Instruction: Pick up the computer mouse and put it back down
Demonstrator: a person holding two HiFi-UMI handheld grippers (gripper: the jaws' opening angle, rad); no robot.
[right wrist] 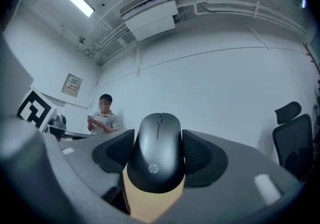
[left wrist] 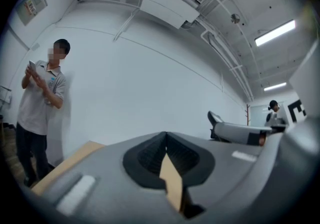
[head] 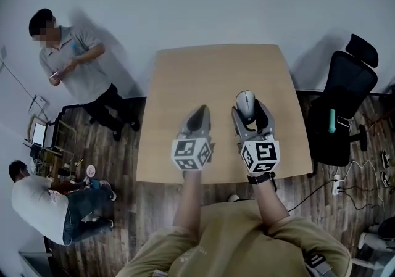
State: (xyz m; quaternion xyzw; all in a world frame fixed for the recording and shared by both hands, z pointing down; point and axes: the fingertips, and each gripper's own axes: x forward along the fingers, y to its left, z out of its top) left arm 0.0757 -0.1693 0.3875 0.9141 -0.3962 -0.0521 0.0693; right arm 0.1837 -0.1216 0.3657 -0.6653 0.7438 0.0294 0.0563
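Now my right gripper [head: 249, 109] has its jaws clenched on the computer mouse [right wrist: 159, 150], a dark one with a scroll wheel down its middle and a small logo near its rear. In the right gripper view the ribbed black pads [right wrist: 114, 154] sit against both of its sides, and it fills the gap between them, its nose pointing away from me. From the head view the mouse lies over the right half of the wooden worktop [head: 210, 72], toward the middle of its depth; I cannot tell whether its underside touches the wood or hangs just above it. My left gripper [head: 199, 112] is just beside the right one, at much the same level over the worktop, and its jaws are closed together with nothing between them; only a sliver of tan surface shows below the meeting pads in the left gripper view. Each gripper carries its marker cube, the left cube [head: 191, 153] and the right cube [head: 260, 155] both close to the near edge of the worktop. A black office chair [head: 345, 103] stands off the right side of the worktop on the wooden floor [head: 148, 202]. Off to the left a standing person [head: 77, 69] looks at something held in both hands, and another person [head: 43, 205] sits low near the floor
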